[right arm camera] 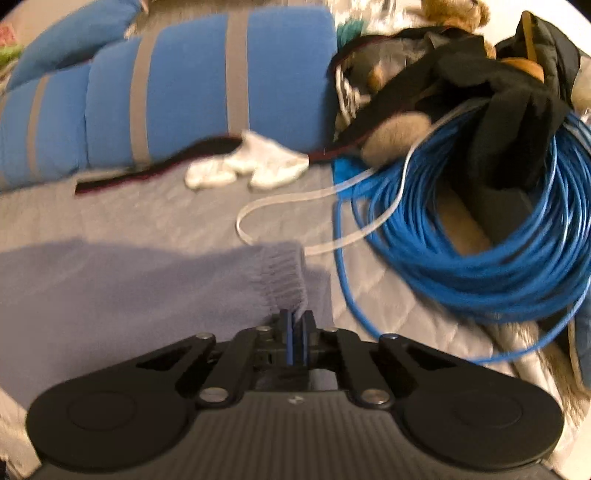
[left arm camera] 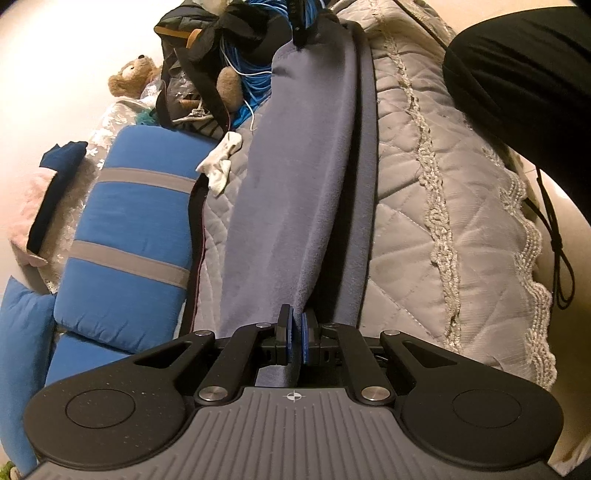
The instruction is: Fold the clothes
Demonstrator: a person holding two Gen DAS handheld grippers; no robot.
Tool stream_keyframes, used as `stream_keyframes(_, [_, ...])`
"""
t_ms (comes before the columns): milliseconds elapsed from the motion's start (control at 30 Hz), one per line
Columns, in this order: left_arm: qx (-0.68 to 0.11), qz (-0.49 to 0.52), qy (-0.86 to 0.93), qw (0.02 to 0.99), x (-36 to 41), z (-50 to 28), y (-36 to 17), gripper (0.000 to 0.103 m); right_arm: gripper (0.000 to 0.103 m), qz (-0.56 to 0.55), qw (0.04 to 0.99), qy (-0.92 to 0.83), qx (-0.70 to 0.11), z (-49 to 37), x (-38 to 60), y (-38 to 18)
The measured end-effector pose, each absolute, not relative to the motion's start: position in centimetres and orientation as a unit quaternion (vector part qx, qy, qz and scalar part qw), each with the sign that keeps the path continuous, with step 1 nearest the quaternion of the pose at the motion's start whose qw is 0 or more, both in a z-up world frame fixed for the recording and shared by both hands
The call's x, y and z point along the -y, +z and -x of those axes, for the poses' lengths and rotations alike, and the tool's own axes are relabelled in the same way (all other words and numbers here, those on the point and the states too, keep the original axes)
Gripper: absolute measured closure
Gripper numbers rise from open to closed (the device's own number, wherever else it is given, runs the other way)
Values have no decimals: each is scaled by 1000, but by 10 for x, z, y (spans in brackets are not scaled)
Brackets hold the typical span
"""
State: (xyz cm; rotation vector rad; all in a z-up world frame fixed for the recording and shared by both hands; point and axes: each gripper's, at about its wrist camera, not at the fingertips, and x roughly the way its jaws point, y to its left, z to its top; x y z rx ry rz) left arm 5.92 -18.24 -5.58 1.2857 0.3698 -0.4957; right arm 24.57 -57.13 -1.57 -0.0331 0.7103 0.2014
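**Both ends gripped, fold barely begun**

Grey-blue garment (left arm camera: pixel 291 177) seen stretched long down centre frame over the quilted bedspread (left arm camera: pixel 436 206). Left gripper (left arm camera: pixel 295 332) clamped on the near end, lower centre. Right gripper (right arm camera: pixel 296 325) closed on the ribbed cuff (right arm camera: pixel 284 273), lower centre of its own blurred view. Narrowed lengthwise, apparently; no crosswise fold visible. Judged early: ends not yet brought together, no stack in sight. Blue cable coil (right arm camera: pixel 480 236) close right of cuff — snag risk. White socks (right arm camera: pixel 251 166) untouched, upper centre.

The whole right wrist view is smeared by blur — the teddy bear (right arm camera: pixel 456 13) is cut off at the top edge
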Motion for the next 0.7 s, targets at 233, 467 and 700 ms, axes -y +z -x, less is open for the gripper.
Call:
stream_keyframes(233, [-182, -596, -238, 745, 182, -58, -63, 97, 78, 47, 933, 88, -345, -250, 563, -17])
stream_keyframes(467, [-182, -594, -239, 746, 180, -58, -62, 97, 36, 81, 938, 69, -329, -222, 567, -6])
stream_keyframes(700, [-183, -594, -238, 746, 180, -59, -62, 97, 37, 33, 925, 73, -372, -200, 594, -7])
